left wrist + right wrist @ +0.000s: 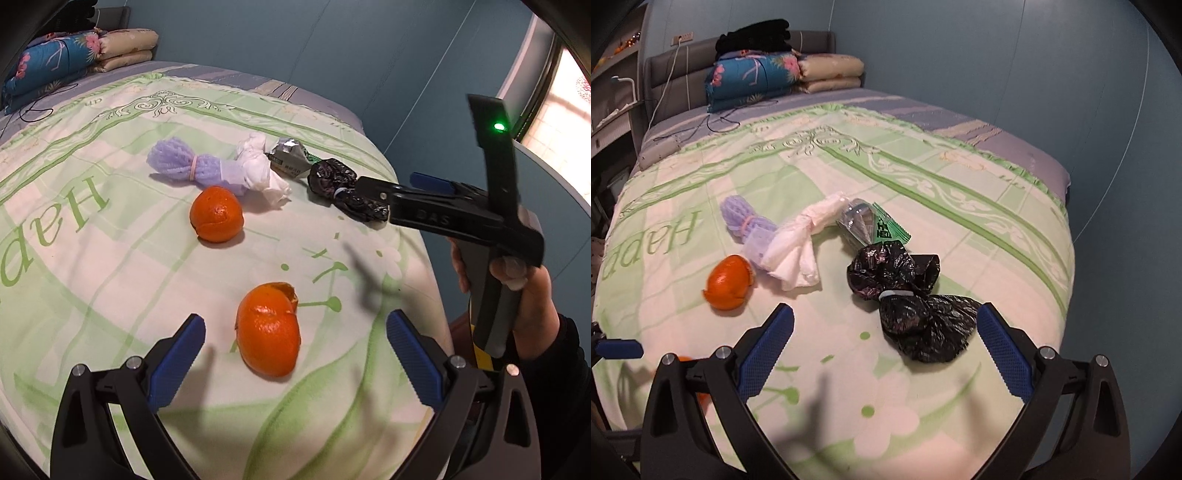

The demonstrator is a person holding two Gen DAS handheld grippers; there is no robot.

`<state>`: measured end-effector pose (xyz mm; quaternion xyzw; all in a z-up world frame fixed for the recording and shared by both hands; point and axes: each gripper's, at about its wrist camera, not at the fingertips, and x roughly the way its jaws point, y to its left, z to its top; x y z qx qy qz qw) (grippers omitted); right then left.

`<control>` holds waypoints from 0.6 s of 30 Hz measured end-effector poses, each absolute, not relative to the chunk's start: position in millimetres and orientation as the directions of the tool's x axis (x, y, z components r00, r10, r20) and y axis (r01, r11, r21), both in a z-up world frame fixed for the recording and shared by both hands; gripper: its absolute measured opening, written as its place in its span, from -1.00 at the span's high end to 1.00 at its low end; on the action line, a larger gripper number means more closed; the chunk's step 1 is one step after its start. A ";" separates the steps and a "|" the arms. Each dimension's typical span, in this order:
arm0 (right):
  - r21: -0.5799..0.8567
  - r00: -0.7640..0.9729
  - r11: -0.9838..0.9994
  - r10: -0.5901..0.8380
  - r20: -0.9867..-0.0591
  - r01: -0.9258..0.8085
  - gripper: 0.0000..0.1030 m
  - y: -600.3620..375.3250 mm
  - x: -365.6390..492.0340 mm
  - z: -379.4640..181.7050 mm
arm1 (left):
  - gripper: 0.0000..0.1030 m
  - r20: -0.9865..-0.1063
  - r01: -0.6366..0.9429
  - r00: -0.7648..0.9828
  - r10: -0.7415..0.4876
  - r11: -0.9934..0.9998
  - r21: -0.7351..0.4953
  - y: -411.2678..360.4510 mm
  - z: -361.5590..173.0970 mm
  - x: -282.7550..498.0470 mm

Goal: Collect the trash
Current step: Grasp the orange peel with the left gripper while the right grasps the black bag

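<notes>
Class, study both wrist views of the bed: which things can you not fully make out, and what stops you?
- Black bag: left view, the right tool covers its near end.
- Near orange peel: right view, behind that tool's finger.
- Wrapper print: too small.

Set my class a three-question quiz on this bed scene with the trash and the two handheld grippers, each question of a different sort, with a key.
1. True or false: the right gripper is shut on the black plastic bag.
2. Multiple choice: which item lies between the open fingers of the left gripper? A) purple foam net B) orange peel C) white tissue
3. Fill in: the purple foam net is bound with a pale ____ band.

Key
1. False: its jaws are open, the bag lying on the blanket by the right finger.
2. B, the nearer orange peel.
3. Rubber.
</notes>
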<state>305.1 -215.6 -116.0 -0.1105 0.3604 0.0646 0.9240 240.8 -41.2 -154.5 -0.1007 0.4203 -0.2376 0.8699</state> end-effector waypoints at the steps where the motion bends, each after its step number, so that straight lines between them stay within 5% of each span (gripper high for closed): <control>1: -0.164 0.728 0.967 0.030 -0.684 -0.194 -0.84 -216.1 311.1 -119.3 | -0.84 -0.683 0.329 0.532 -0.501 0.865 -0.379 -41.9 -155.4 242.8; 12: -0.087 0.687 0.981 0.055 -0.724 -0.171 -0.84 -222.9 360.9 -134.9 | -0.83 -0.688 0.342 0.509 -0.517 0.855 -0.389 -55.7 -168.7 257.8; 18: -0.026 0.650 0.988 0.081 -0.755 -0.153 -0.83 -228.4 378.5 -148.5 | -0.52 -0.704 0.346 0.501 -0.503 0.862 -0.371 -63.8 -175.6 264.4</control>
